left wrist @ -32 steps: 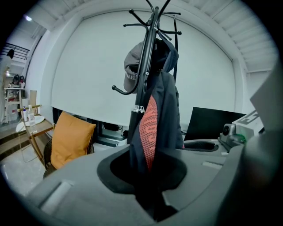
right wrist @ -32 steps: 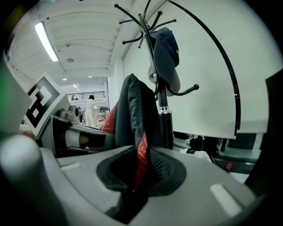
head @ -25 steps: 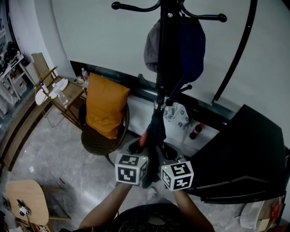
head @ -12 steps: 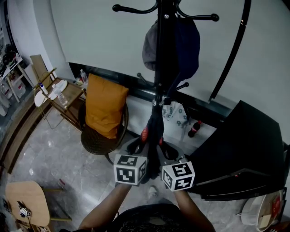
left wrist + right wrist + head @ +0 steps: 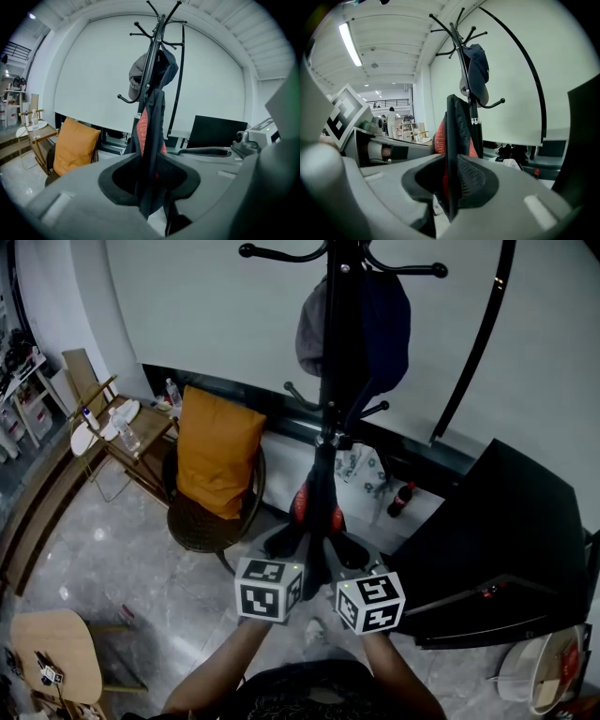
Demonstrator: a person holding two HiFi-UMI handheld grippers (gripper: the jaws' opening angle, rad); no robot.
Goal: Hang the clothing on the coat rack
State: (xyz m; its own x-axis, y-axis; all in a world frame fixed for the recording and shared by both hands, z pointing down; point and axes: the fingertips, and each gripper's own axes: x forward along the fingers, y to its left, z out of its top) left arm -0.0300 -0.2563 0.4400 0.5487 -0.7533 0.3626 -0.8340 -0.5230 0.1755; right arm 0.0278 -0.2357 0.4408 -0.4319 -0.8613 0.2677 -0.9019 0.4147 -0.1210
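White wall and blind stand behind the coat rack (image 5: pixel 339 352), where a cap (image 5: pixel 314 329) hangs from an upper hook; an orange cushion (image 5: pixel 217 460) sits in the chair off to its left; the dark garment (image 5: pixel 319 507) with red patches stands upright against the pole, its lower end pinched by the left gripper (image 5: pixel 286 542) and the right gripper (image 5: pixel 342 551), side by side, each with its jaws clamped on the cloth; since a second ago the garment has come up higher, and red now shows on both sides of it.
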